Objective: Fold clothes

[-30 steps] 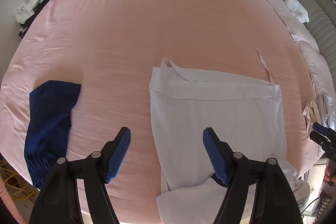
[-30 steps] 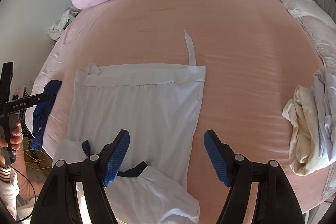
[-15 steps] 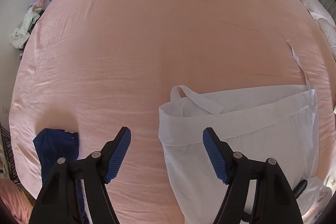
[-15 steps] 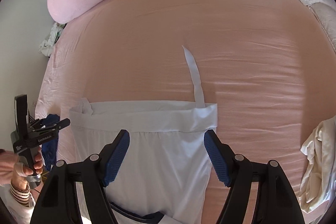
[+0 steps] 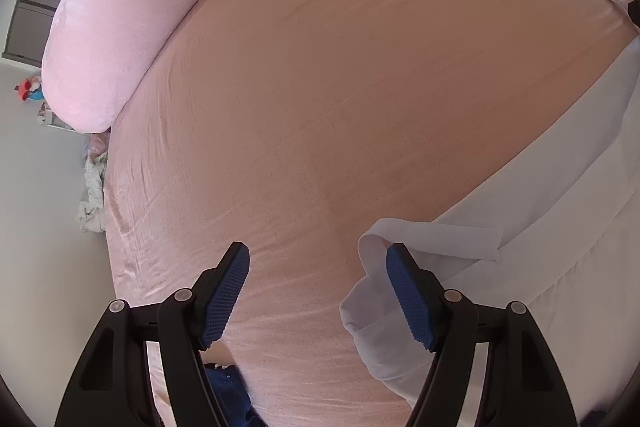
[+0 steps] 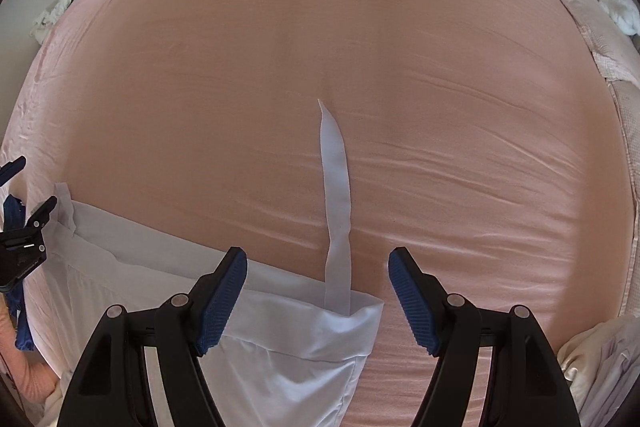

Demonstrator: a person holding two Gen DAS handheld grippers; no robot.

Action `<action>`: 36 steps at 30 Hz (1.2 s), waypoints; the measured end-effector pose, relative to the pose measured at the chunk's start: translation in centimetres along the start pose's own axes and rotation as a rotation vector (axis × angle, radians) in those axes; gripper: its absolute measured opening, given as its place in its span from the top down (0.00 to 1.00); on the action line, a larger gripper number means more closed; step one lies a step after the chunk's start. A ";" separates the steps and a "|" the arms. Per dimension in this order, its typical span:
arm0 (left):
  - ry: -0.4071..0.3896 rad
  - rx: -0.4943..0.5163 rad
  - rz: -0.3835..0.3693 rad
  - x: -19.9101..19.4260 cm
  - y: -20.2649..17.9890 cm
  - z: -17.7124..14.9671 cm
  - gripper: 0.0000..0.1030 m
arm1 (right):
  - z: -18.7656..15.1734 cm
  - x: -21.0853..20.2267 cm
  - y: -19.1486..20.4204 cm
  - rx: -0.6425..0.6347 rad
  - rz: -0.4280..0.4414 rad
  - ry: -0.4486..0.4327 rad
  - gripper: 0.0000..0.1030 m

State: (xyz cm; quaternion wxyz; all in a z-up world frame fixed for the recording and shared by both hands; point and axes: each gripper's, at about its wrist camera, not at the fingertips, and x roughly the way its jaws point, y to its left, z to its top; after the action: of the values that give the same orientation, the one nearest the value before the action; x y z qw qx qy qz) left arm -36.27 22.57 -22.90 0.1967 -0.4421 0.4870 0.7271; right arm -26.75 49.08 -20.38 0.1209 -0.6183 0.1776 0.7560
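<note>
A long pink pillow [image 5: 132, 27] lies along the bed's [image 5: 320, 87] edge.

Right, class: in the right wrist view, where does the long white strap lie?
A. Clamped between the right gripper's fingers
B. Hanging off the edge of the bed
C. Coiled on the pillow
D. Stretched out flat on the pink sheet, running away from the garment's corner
D: the strap runs from the white garment's corner out across the bare pink sheet, and the right gripper is open, gripping nothing.
</note>
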 end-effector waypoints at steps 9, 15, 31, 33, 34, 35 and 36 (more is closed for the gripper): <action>-0.006 0.115 -0.076 0.5 -0.4 -0.2 0.32 | 1.0 2.9 1.1 -0.045 -0.035 0.051 0.29; 0.034 0.089 -0.111 1.7 0.3 0.6 0.32 | 1.0 4.1 1.2 -0.032 -0.030 0.056 0.29; 0.021 -0.007 -0.012 2.6 -1.0 3.2 0.29 | 3.8 5.3 2.6 0.026 -0.118 -0.001 0.23; 0.024 -0.065 -0.052 2.5 -0.7 3.4 0.35 | 3.6 5.1 2.1 0.047 -0.095 -0.008 0.23; 0.026 -0.093 -0.083 2.5 -0.5 3.5 0.39 | 3.6 5.0 1.9 0.057 -0.084 -0.011 0.26; 0.026 -0.120 -0.129 2.5 -0.1 3.4 0.52 | 3.5 4.8 1.6 0.068 -0.073 -0.015 0.29; 0.028 -0.145 -0.169 2.5 0.1 3.2 0.66 | 3.4 4.7 1.4 0.078 -0.062 -0.019 0.35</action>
State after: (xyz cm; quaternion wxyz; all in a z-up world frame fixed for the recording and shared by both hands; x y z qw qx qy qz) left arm -39.14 25.03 -24.49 0.2182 -0.5046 0.3968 0.7350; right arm -31.32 49.08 -24.26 0.1700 -0.6112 0.1867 0.7501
